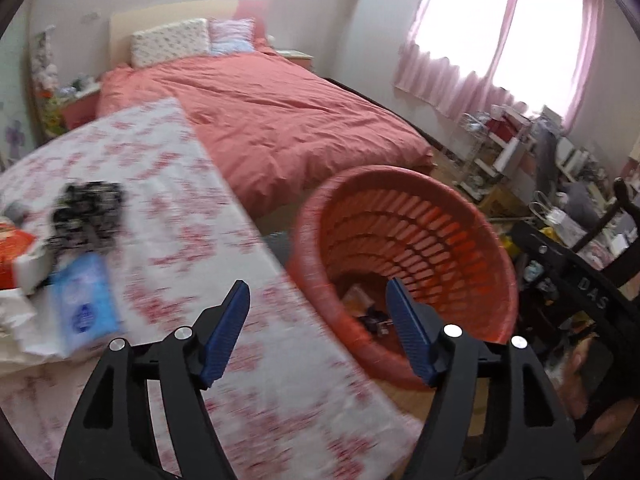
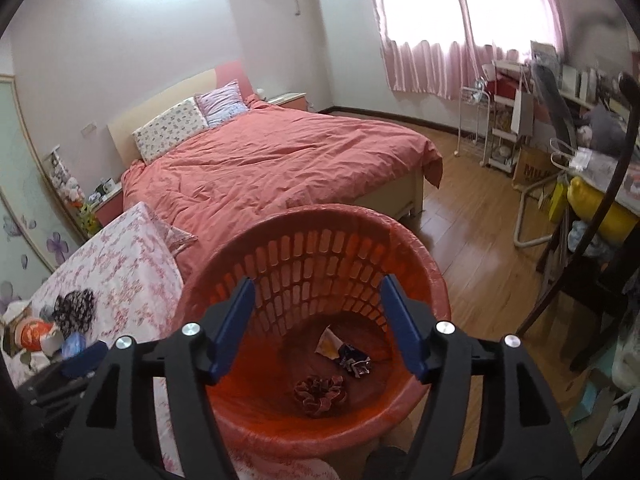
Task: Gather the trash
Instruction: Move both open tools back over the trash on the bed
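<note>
A red slatted trash basket [image 2: 416, 268] stands on the floor beside a table with a pink floral cloth [image 1: 168, 184]. Inside lie a red crumpled wrapper [image 2: 320, 394], a dark foil wrapper [image 2: 356, 360] and a white-orange scrap [image 2: 329, 343]. My right gripper [image 2: 316, 294] is open and empty, right above the basket's mouth. My left gripper [image 1: 318, 296] is open and empty over the table edge, next to the basket [image 1: 496, 256]. On the table lie a blue tissue pack [image 1: 86, 300], a black patterned item [image 1: 90, 214] and a red-orange packet [image 1: 14, 256].
A bed with a red duvet [image 2: 280, 160] stands behind the table and basket. A cluttered desk and chair [image 2: 592, 184] fill the right side. Wooden floor [image 2: 480, 240] lies between bed and desk. White paper [image 1: 16, 320] lies at the table's left edge.
</note>
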